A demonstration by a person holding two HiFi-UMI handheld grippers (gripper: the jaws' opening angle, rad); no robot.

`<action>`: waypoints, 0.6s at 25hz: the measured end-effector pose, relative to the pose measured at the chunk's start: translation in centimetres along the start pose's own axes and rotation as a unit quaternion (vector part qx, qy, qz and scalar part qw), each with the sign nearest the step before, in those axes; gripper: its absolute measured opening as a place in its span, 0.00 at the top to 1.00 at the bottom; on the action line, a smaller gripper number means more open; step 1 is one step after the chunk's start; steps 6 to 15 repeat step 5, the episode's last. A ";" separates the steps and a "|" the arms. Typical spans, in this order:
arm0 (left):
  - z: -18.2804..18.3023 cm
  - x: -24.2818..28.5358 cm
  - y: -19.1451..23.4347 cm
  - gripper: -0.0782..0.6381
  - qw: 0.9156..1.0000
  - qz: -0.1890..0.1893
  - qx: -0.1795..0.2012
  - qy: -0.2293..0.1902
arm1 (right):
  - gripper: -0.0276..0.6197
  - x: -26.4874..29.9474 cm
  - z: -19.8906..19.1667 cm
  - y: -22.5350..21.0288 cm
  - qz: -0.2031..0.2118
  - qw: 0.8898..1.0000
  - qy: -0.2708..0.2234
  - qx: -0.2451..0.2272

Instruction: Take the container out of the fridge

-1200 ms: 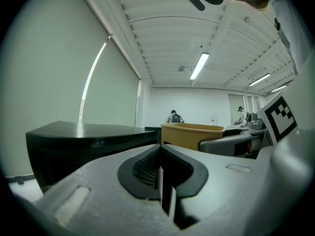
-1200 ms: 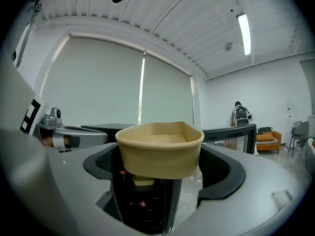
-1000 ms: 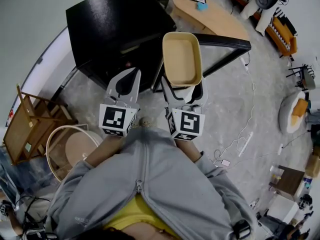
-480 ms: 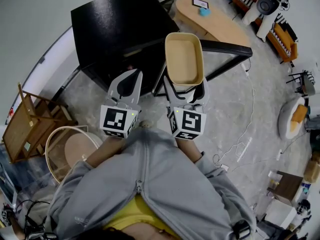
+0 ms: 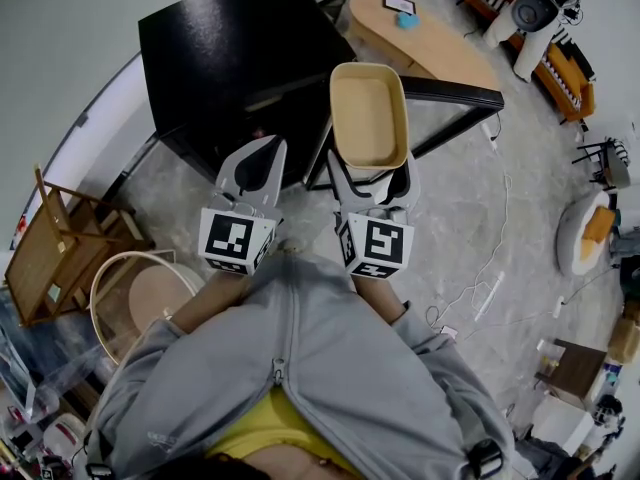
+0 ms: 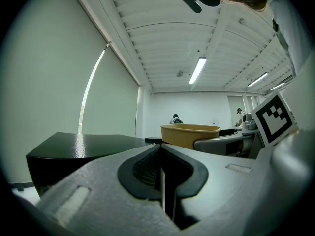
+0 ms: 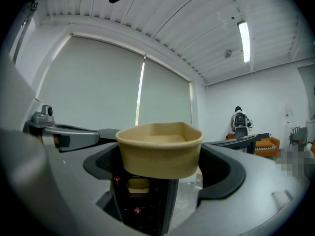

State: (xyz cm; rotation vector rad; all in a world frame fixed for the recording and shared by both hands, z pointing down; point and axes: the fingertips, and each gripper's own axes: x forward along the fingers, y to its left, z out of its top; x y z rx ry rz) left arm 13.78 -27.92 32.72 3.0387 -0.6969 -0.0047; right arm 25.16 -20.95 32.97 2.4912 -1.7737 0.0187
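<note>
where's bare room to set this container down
The black fridge top, left of the container, is bare all over. The wooden table beyond is bare toward its right end, with a blue object at its left. Cables cross the floor at right.

Big open room here: mottled grey concrete floor (image 5: pixel 540 188) spreading out below a long wooden tabletop (image 5: pixel 430 43). Right of that tabletop sits an orange keyboard (image 5: pixel 560 58); way off to its lower left, a wooden rack (image 5: pixel 45 258) and a round chair (image 5: pixel 140 293). Overhead it's ribbed white ceiling (image 6: pixel 162 43) with tube lights (image 6: pixel 198 70), plus pale drawn blinds (image 7: pixel 108 92).
</note>
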 end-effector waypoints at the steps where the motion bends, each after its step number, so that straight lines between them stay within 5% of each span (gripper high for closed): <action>1: 0.0 0.0 -0.1 0.88 1.000 -0.001 0.000 0.000 | 0.22 -0.1 0.1 0.0 0.000 1.000 -0.001 0.001; 15: 0.1 -0.2 -0.1 0.88 1.000 -0.003 0.000 0.000 | 0.22 -0.3 0.4 0.3 0.002 1.000 -0.004 -0.001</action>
